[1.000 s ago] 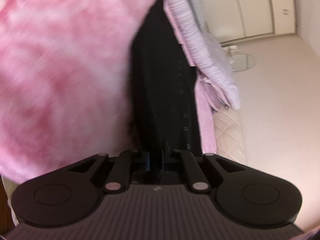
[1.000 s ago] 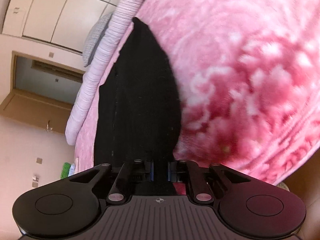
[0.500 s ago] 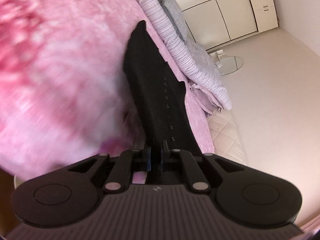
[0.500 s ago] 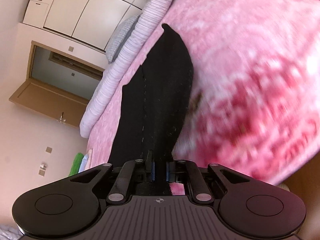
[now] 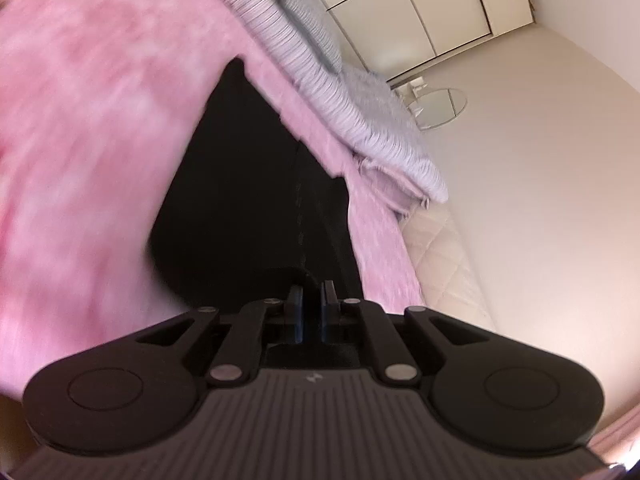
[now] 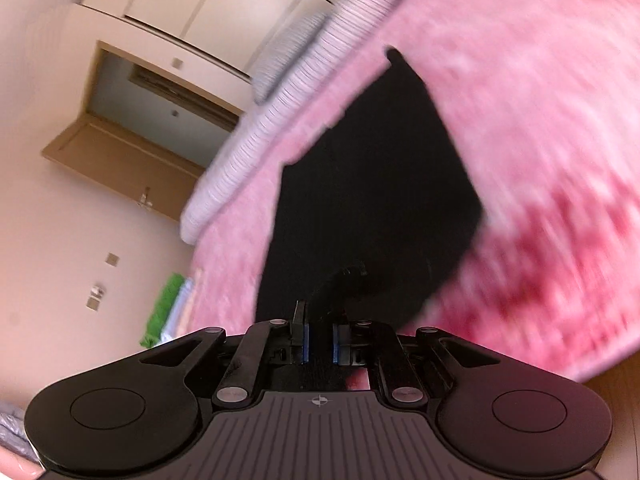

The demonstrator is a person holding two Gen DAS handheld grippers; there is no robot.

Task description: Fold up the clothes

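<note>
Black garment (image 5: 248,200) lies spread on the pink bed (image 5: 88,128), one end pinched in each gripper. Left gripper (image 5: 311,300) nearly closed on the cloth edge. Right gripper (image 6: 319,320) narrow gap, cloth bunched between fingers, probably clamped; blur makes contact unclear. Striped pillow (image 5: 360,120) beside the garment.

The garment (image 5: 256,184) lies on the blanket (image 5: 88,128), with pillows (image 5: 360,120) along the bed's far edge.
</note>
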